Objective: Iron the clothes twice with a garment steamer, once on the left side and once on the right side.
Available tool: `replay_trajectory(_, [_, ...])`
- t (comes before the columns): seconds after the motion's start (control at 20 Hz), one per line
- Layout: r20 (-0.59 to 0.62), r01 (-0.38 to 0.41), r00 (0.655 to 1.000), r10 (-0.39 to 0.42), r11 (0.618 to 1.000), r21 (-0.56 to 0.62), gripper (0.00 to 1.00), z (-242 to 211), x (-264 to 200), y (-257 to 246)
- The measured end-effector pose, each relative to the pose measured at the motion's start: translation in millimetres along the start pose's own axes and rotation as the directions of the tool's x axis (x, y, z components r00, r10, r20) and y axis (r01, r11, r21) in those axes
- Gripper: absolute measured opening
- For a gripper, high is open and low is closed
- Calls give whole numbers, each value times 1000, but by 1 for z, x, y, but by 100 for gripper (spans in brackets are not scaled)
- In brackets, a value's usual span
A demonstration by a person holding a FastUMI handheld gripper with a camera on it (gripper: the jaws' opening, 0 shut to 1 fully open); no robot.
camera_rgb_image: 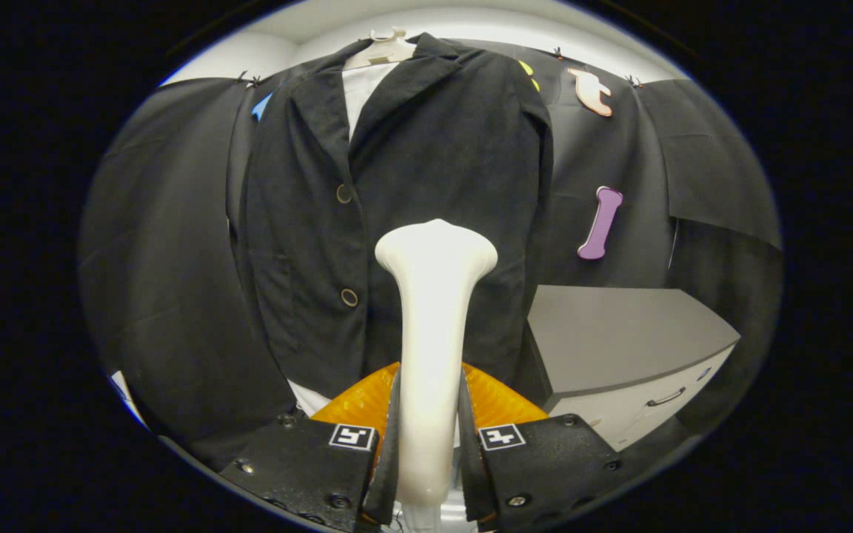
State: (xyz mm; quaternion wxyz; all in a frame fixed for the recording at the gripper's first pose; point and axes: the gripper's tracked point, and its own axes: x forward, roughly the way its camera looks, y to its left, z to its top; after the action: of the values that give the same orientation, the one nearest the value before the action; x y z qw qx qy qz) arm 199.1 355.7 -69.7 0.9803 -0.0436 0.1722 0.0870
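Off to the left of the claw hangs only the dark cloth of the booth wall, and then comes the one garment in the room, a black jacket (412,192) on a pale hanger (386,48), with a white shirt (361,92) showing at the open collar. I count two buttons down its front, the upper button (343,194) and the lower button (349,297), both a little left of the line the fingers point along. The gripper (430,437) is closed narrow on the white garment steamer (434,326), both fingers pressing the sides of its handle; there is one steamer, and it stands upright between the fingers, its long axis running straight up from the claw with the flared head at the top. That head sits just ahead of the claw and in front of the jacket's right front panel, beside the button line at about the level between the two buttons; whether it touches the cloth I cannot tell. So the jacket lies directly ahead of and above the fingers, its length vertical like the steamer's, and I would judge the coming stroke to be a run along that panel. Beyond the fingers to the right stands one grey cabinet (619,333) with a single drawer handle (667,397).
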Motion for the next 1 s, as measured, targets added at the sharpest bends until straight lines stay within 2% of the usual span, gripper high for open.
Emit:
replay_trajectory(0.4, [-23,-7,1000,7,1000,15,38,-33,9,-1])
replay_trajectory(1.0, [-128,5,992,-4,1000,10,38,-99,19,-17])
